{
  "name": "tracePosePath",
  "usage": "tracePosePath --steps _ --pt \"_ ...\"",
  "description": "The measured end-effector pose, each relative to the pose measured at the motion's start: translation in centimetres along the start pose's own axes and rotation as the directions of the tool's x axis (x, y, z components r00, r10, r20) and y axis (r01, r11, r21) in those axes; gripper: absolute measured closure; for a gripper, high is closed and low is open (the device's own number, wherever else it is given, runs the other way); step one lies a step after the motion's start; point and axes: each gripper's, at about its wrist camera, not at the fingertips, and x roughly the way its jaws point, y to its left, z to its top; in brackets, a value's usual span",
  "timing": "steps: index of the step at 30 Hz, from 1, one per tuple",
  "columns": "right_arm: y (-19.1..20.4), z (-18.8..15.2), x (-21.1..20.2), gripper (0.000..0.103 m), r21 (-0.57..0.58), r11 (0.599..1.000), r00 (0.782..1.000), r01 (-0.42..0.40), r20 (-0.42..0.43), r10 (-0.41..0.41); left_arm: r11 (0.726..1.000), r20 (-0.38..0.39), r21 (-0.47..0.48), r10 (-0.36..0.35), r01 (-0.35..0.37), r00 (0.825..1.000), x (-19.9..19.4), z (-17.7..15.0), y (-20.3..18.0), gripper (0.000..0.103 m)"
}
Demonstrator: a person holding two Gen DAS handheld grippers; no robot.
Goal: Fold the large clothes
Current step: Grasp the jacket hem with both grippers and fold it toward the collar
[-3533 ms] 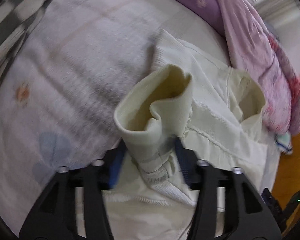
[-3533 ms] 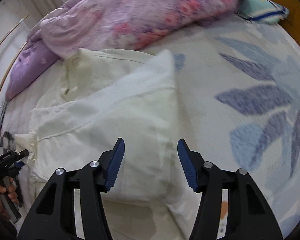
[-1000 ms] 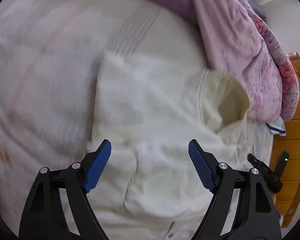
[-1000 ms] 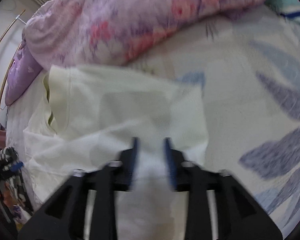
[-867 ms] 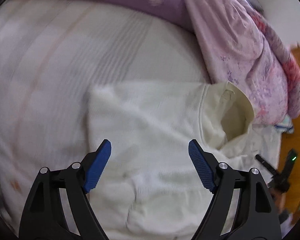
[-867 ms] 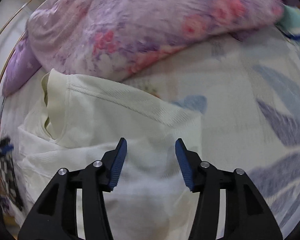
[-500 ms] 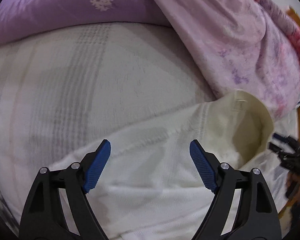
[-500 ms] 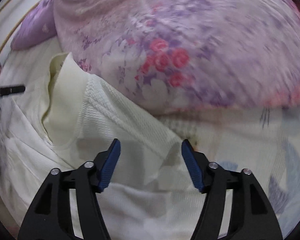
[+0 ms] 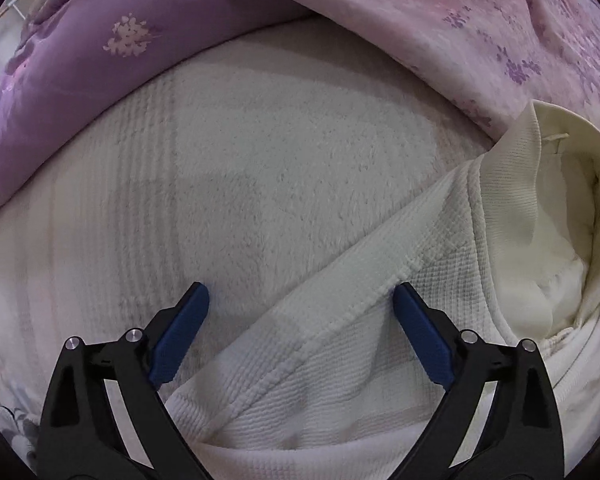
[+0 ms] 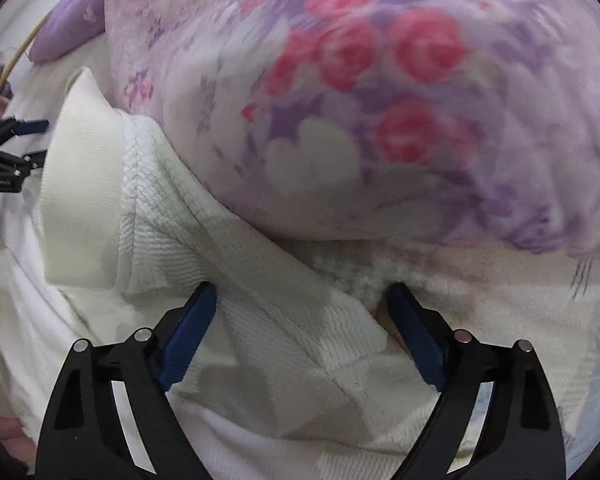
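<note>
A cream knitted sweater [image 9: 380,320] lies on the bed with its sleeves folded in. Its ribbed collar [image 9: 512,208] stands up at the right of the left wrist view. My left gripper [image 9: 300,320] is open, low over the sweater's left shoulder seam, with the shoulder edge between the blue pads. In the right wrist view the sweater [image 10: 260,300] and its collar [image 10: 80,184] are at the left. My right gripper [image 10: 300,312] is open, low over the right shoulder edge. The left gripper [image 10: 16,148] shows small at the far left there.
A white fleecy bed sheet [image 9: 260,168] lies under the sweater. A purple pillow [image 9: 80,64] and a pink floral quilt [image 10: 380,100] lie just beyond the shoulders, the quilt close against the sweater's upper edge.
Both grippers have moved forward and down to the sweater's shoulders, close to the collar. The left gripper let go of the sleeve cuff it held earlier. The right opened after briefly closing.
</note>
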Motion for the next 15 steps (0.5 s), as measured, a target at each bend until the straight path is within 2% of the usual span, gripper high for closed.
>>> tracePosePath --steps 1,2,4,5,6,7,8,9,11,15 --pt "0.0 0.0 0.1 0.017 0.001 1.000 1.000 0.001 0.002 -0.001 1.000 0.002 -0.007 -0.007 0.007 1.000 0.1 0.1 0.0 0.011" --pt "0.2 0.0 0.1 0.018 0.000 1.000 1.000 0.006 0.004 -0.006 1.000 0.006 -0.012 -0.019 0.019 1.000 0.1 0.1 0.1 0.018" --pt "-0.4 -1.2 -0.7 0.022 0.004 1.000 1.000 0.020 0.001 -0.020 0.998 0.023 0.012 -0.055 0.054 0.998 -0.6 -0.4 -0.2 0.040" --pt "-0.4 -1.6 -1.5 0.028 0.006 1.000 1.000 0.028 -0.001 -0.028 0.998 0.027 0.038 -0.060 0.059 0.998 -1.1 -0.9 -1.0 0.059" --pt "0.5 -1.7 -1.6 0.037 0.006 0.999 0.999 0.033 -0.002 -0.033 0.997 0.030 0.070 -0.047 0.045 0.998 -1.4 -1.1 -1.6 0.073" --pt "1.2 -1.6 -1.8 0.045 0.003 1.000 1.000 0.028 -0.003 -0.028 0.994 0.027 0.105 -0.023 0.020 0.999 -1.6 -1.2 -2.4 0.080" --pt "1.7 -1.7 -2.0 0.060 -0.003 1.000 1.000 0.029 -0.008 -0.029 0.993 0.022 0.120 -0.013 0.010 1.000 -1.8 -1.3 -2.8 0.093" --pt "2.2 -2.0 -2.3 0.074 -0.016 0.999 0.999 0.035 -0.017 -0.035 0.992 0.020 0.128 0.004 -0.007 1.000 -1.9 -1.4 -3.1 0.095" --pt "3.3 -2.5 -2.8 0.087 -0.044 0.997 0.998 0.055 -0.028 -0.056 0.991 0.032 0.127 0.027 -0.031 0.999 -2.6 -1.7 -3.3 0.097" --pt "5.7 -3.9 -5.0 0.091 -0.064 0.992 0.994 0.104 0.028 -0.103 0.993 0.105 0.100 0.043 -0.054 0.994 -5.8 -2.8 -2.9 0.097"
